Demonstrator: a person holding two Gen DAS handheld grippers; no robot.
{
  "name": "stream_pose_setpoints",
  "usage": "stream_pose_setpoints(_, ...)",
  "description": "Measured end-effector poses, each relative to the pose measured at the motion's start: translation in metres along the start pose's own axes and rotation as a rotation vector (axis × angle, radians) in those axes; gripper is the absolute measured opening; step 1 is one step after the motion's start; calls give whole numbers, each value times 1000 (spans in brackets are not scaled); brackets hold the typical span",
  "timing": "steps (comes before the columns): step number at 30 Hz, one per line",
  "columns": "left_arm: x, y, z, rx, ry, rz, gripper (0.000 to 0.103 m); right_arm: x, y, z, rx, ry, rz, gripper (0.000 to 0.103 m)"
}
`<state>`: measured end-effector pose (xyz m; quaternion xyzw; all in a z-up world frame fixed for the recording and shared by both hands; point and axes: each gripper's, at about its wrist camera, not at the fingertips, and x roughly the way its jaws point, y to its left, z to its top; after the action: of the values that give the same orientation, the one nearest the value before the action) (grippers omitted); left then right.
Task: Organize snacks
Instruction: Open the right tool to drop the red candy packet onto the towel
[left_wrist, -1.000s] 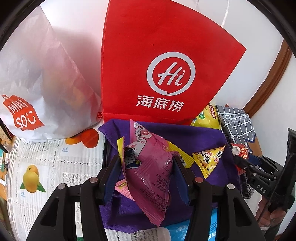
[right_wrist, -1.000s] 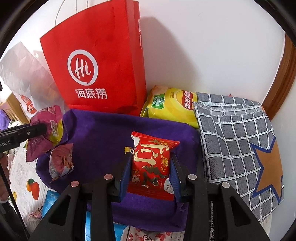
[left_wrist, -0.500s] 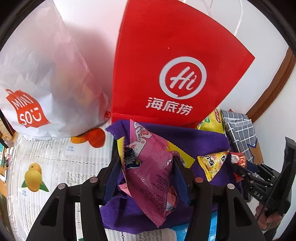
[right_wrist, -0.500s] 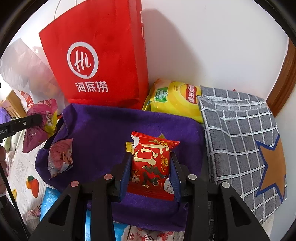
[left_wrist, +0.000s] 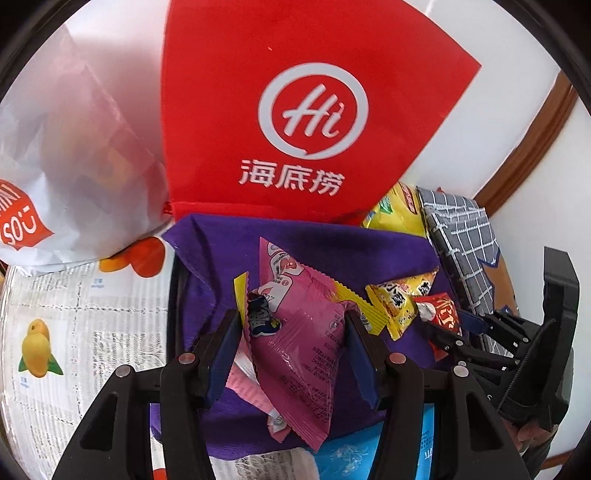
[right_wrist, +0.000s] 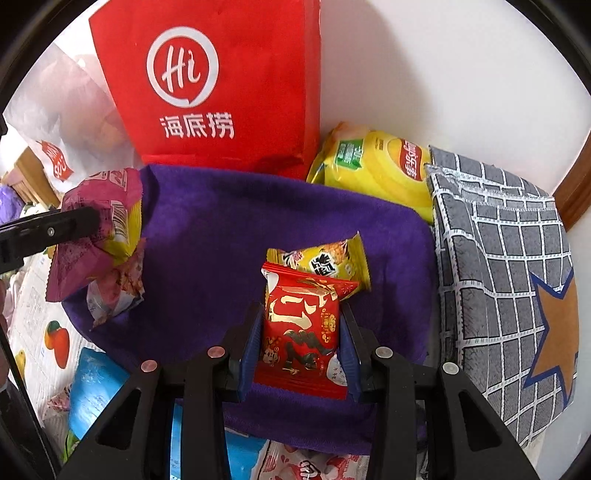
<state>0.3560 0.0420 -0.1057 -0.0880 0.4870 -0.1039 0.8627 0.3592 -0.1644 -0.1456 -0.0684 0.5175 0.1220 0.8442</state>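
My left gripper (left_wrist: 291, 325) is shut on a pink snack packet (left_wrist: 299, 332), with a yellow packet behind it, held above the purple cloth (left_wrist: 314, 243). It also shows in the right wrist view (right_wrist: 96, 225). My right gripper (right_wrist: 301, 325) is shut on a red snack packet (right_wrist: 301, 325) above the same cloth (right_wrist: 229, 229). A small yellow packet (right_wrist: 325, 262) lies on the cloth just beyond it and shows in the left wrist view (left_wrist: 402, 295). Another pink packet (right_wrist: 114, 291) lies at the cloth's left edge.
A red "Hi" paper bag (left_wrist: 306, 122) stands behind the cloth against the white wall. A white Miniso bag (left_wrist: 74, 177) is at the left. A yellow chips bag (right_wrist: 376, 166) and a grey checked cloth (right_wrist: 498, 266) are at the right. Blue packs (right_wrist: 92, 387) lie on the fruit-print tablecloth.
Both grippers have moved forward over the purple cloth, still holding their packets. The yellow packet, earlier mostly hidden behind the red one, now shows beyond it.
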Motion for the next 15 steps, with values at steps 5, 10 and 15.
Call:
stream_pose_setpoints(5,2,-3,-2,13,8,4,54,0,4,-2,-21,2,-5,39)
stream_pose_setpoints(10,3,-2,-2,11,10,1,54,4,6,-2,-28,14,-10,39)
stream_pose_setpoints(15,4,0,-2,13,9,-2,54,7,9,0,-37,18,-8,41)
